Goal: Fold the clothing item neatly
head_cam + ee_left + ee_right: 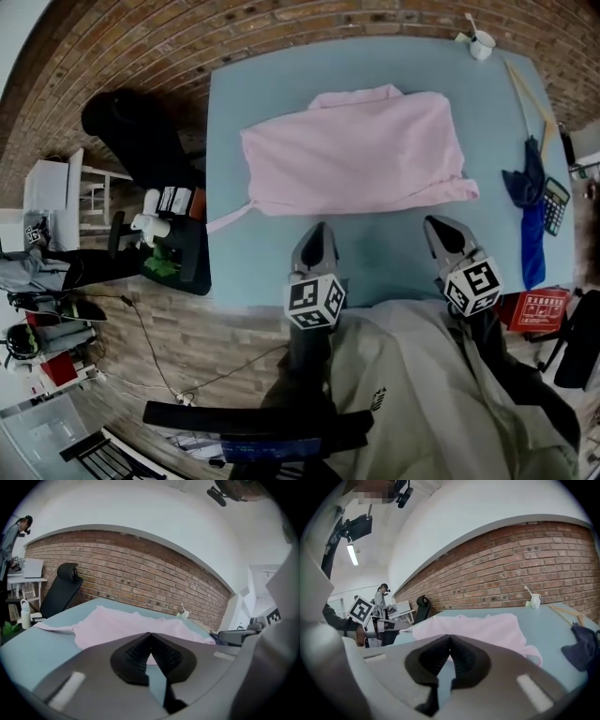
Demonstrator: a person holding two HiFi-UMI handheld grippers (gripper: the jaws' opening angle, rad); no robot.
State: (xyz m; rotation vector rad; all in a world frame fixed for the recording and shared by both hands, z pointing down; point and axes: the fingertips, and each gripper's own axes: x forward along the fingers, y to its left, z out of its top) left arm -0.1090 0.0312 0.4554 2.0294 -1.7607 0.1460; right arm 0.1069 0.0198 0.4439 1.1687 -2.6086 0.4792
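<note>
A pale pink garment (361,155) lies folded into a rough rectangle on the blue-grey table (253,262), with a thin strip trailing off its near left corner. It also shows ahead of the jaws as the pink garment (122,625) and the pink garment (487,627). My left gripper (319,230) hovers over the table's near part, short of the cloth, jaws shut and empty. My right gripper (436,225) hangs beside it to the right, likewise shut with nothing between its tips. Neither touches the garment.
A dark blue cloth (530,211) and a calculator (555,204) lie at the table's right edge, a red booklet (536,309) near the front right corner. A white cup (480,44) stands at the far right. A black office chair (141,131) sits left of the table.
</note>
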